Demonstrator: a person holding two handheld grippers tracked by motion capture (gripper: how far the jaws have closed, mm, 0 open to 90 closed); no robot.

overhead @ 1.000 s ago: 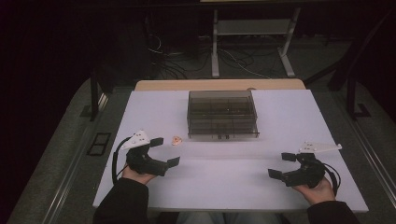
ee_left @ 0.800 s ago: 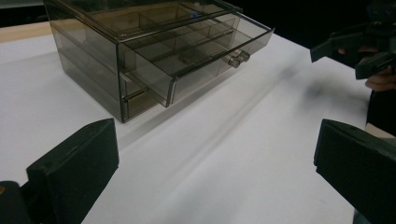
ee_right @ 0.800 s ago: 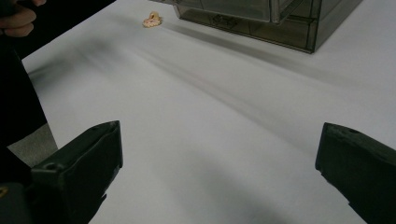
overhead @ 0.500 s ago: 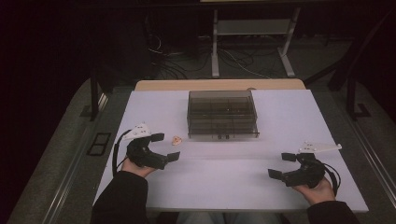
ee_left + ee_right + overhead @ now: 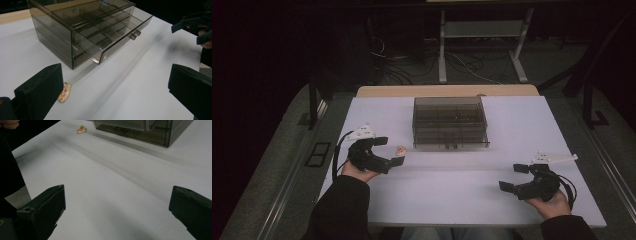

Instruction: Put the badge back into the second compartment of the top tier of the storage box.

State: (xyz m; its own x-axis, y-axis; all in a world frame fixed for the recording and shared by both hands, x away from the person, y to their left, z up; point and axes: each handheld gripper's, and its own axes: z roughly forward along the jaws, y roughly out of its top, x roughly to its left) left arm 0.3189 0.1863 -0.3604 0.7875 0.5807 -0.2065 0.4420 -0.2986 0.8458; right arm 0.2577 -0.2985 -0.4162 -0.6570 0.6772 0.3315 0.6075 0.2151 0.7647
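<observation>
On the white table (image 5: 452, 195), a small peach-and-gold trinket (image 5: 400, 149) lay flat just off the front-left corner of the smoked-plastic drawer box (image 5: 450, 121), near but not touching it. The left gripper (image 5: 387, 151) sat right beside it w/ jaws spread wide and empty, the trinket lying just ahead of them. The right gripper (image 5: 515, 177), also spread and empty, was well apart at the table's other side, so the left was clearly nearer; likely that one would make the pick.

Left gripper view showed the trinket (image 5: 65, 92) just off the inner face of one jaw, long axis running roughly away from the camera, and the box's (image 5: 82, 30) top drawer pulled partly out w/ dividers inside. Right gripper view gave only a far, small glimpse of the trinket (image 5: 81, 130), near the box's (image 5: 150, 132) corner; its shape was too small to tell.
</observation>
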